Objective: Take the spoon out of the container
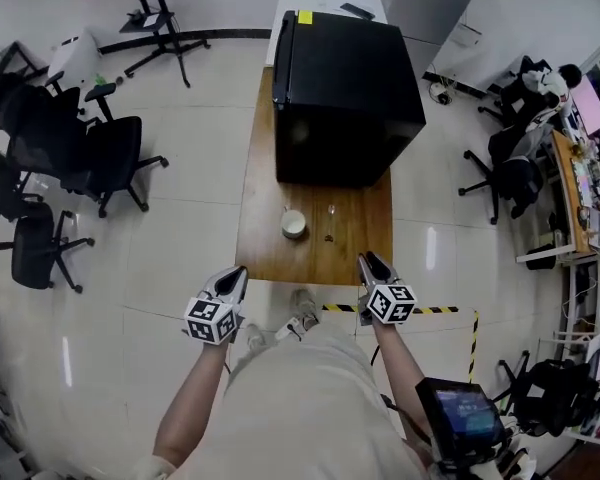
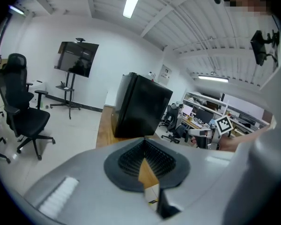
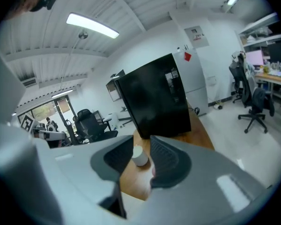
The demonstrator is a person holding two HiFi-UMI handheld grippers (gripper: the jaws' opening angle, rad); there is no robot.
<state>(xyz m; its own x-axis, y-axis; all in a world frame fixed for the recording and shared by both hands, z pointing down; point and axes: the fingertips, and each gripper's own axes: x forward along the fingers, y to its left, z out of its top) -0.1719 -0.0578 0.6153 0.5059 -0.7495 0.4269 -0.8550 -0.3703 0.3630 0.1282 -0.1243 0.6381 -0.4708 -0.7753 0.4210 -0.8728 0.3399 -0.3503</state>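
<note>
The container is a small white cup (image 1: 294, 224), round and smooth-walled. It stands alone on the bare front part of a wooden table (image 1: 365, 230), just before a big matte black cabinet (image 1: 345, 88) that fills the rest of the top. The spoon itself cannot be made out with any certainty: the cup's mouth shows only a pale tan inside (a thin pale speck on the wood just beside it is too small to name). Both tools hang at the table's near edge, well apart from the cup. The left gripper (image 1: 237, 274) has its jaws drawn together to a point with nothing between them. The right gripper (image 1: 367, 261) has its jaws moderately parted, and its own view frames the cup in the gap, though far off. The pads (image 3: 166, 161) are dark, ribbed and rubbery, which should bite well on a slim handle. A spoon is probably light, stiff and rather slick, so the best hold is likely high on the handle, above the rim. The cup looks light enough to tip or drag along, so bracing it with the other gripper seems wise.
</note>
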